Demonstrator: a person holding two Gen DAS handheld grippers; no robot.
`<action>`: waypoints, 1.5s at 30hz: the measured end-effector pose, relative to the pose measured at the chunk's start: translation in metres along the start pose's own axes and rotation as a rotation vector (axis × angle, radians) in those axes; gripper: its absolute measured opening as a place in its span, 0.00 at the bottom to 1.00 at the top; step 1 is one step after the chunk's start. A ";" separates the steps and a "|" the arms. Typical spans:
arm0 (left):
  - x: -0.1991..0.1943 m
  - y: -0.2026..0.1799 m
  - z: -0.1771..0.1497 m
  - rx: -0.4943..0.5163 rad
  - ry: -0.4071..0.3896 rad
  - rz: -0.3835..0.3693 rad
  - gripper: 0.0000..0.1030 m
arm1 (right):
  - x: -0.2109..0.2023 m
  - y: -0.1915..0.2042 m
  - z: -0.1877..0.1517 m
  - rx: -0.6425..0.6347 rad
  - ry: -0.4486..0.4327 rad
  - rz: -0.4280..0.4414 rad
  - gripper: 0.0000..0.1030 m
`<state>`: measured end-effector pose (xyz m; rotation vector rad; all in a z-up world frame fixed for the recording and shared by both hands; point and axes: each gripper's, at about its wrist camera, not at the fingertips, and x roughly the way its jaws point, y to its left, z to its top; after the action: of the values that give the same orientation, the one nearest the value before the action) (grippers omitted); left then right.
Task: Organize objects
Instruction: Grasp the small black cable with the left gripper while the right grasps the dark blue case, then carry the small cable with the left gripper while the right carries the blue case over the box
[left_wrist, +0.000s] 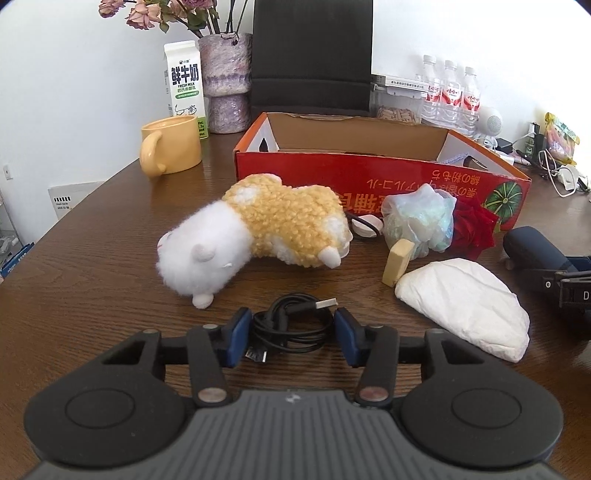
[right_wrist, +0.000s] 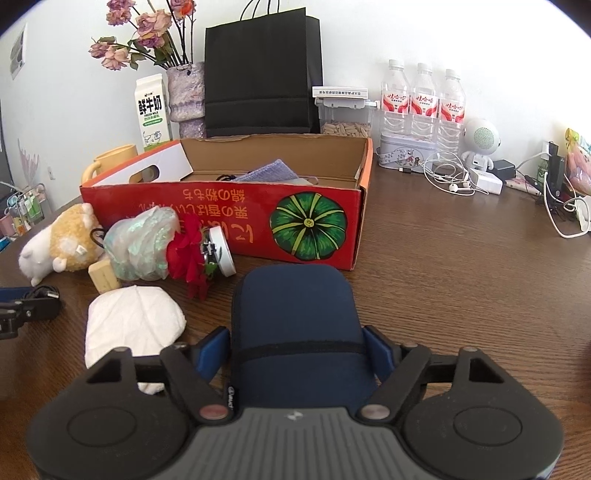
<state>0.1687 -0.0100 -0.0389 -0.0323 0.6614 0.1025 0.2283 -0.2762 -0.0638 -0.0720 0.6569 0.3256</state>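
While my left gripper (left_wrist: 291, 332) sits low over the counter (left_wrist: 110, 258), its jaws spread around the coiled black cable (left_wrist: 291, 325). My right gripper (right_wrist: 297, 354) is level, jaws clamping the navy case (right_wrist: 295, 325) before the red box (right_wrist: 229, 221).

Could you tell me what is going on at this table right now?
A person is tidying clutter into the red cardboard box, one gripper in each hand. The left gripper stands open around a coiled black USB cable on the table. The right gripper is closed on a navy pouch. The plush toy and white cloth lie outside the box.
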 end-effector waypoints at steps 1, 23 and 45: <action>0.000 0.001 0.000 -0.008 0.000 0.000 0.48 | -0.001 0.000 0.000 0.004 -0.003 -0.001 0.69; -0.039 0.006 0.018 -0.007 -0.081 -0.040 0.48 | -0.040 0.036 -0.005 -0.024 -0.151 -0.001 0.62; -0.017 -0.019 0.103 0.021 -0.217 -0.080 0.48 | -0.033 0.067 0.069 -0.053 -0.273 0.031 0.62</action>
<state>0.2202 -0.0239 0.0533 -0.0266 0.4438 0.0212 0.2229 -0.2101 0.0136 -0.0668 0.3789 0.3749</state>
